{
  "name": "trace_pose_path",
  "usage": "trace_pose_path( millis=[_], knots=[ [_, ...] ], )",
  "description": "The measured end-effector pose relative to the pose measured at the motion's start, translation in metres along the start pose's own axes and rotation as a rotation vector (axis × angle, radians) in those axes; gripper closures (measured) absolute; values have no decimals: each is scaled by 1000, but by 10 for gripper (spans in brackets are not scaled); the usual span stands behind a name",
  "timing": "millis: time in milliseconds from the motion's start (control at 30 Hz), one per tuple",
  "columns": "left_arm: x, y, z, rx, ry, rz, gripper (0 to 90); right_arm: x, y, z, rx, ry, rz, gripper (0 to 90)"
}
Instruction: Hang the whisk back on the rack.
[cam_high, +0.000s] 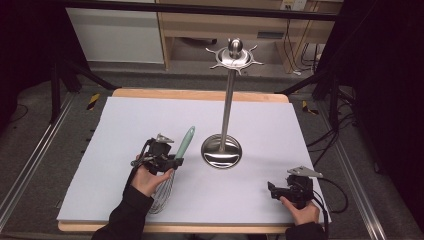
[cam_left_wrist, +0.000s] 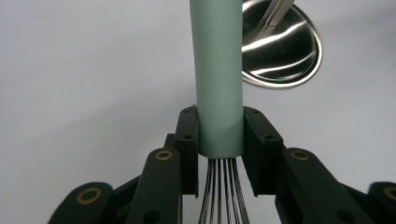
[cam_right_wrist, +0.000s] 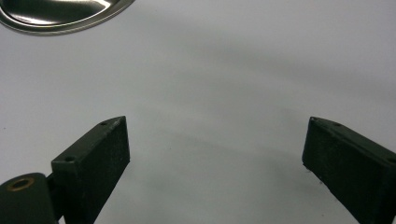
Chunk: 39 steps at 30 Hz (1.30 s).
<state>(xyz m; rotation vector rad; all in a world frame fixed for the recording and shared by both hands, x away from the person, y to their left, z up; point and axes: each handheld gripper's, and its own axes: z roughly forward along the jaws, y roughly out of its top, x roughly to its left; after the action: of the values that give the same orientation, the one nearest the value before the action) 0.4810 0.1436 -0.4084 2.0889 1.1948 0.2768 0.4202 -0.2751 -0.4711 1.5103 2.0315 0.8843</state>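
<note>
While my left gripper (cam_left_wrist: 219, 140) clamps the mint-green-handled wire whisk (cam_high: 184, 144) low on its handle, I judge it light, tines springy; right gripper (cam_right_wrist: 215, 154) gapes idle.

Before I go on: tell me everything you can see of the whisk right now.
The whisk has a smooth, pale green, matte handle and thin metal wires. It lies on the white table cover, handle pointing away from the person toward the utensil stand's steel base, wire head toward the person, partly hidden under the left hand. The left gripper is shut on the handle's lower end, just above the wires.
</note>
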Motion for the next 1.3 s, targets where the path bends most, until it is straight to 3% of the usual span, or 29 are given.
trace_pose_path(
  millis=[267,567,833,1300],
  knots=[
    [2,-8,-27,-94,-8,19,691,0,0,0,0,0,3,79],
    [1,-11,-44,-138,-14,26,691,1,0,-1,0,0,9,79],
    [4,-12,-65,-222,-26,35,691,2,0,-1,0,-3,9,79],
    [-2,-4,-83,-316,-25,66,691,0,1,-1,-12,-6,1,80]
  ],
)
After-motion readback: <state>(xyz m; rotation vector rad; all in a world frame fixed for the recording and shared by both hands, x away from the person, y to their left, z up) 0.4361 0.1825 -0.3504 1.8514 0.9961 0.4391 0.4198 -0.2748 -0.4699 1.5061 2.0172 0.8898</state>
